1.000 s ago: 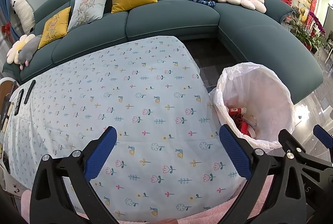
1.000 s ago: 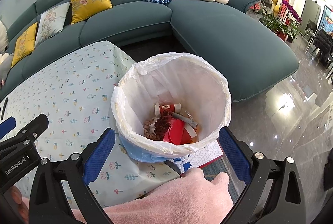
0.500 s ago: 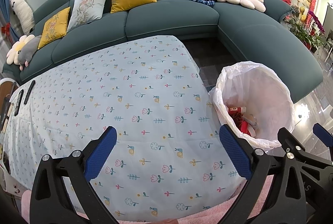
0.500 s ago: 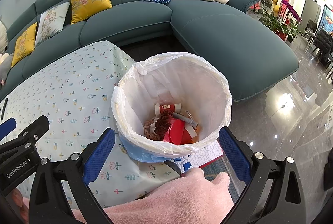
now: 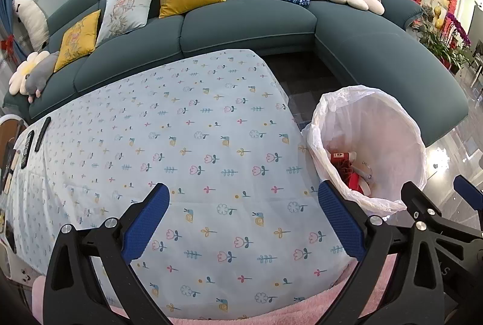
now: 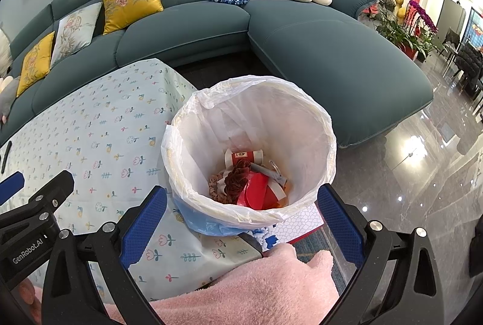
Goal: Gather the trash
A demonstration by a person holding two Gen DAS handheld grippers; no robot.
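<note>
Grippers at a late stage of the task. Left gripper (image 5: 243, 222), black-framed with blue textured pads, hangs with its jaws spread wide and nothing between them, above the pale blue tablecloth printed with small flowers and snails (image 5: 187, 150). Right gripper (image 6: 241, 222), of the same build, is likewise spread wide and empty, poised over the round bin lined with a thin white plastic bag (image 6: 327, 125); in the left wrist view that bin (image 5: 416, 129) stands at 3 o'clock, just beside the table's corner.

Progress, as judged: the visible cloth carries no litter, only dark flat remote-like objects (image 5: 36, 135) at 9 o'clock, so collection appears essentially complete; what lies beyond the frame cannot be told.

Trash (image 6: 250, 180) lies at the bottom of the liner: a small red-and-white cylinder, crumpled red and white wrappers, a dark red ruffled piece and brownish scraps, loosely heaped and filling only the lowest part. The bag's rim is folded over the bin's edge, wrinkled and slightly translucent.

Beyond, a curved teal fabric sofa (image 5: 241, 29) spans 10 to 2 o'clock; pink fleece sleeve (image 6: 256, 291) at 6 o'clock.
</note>
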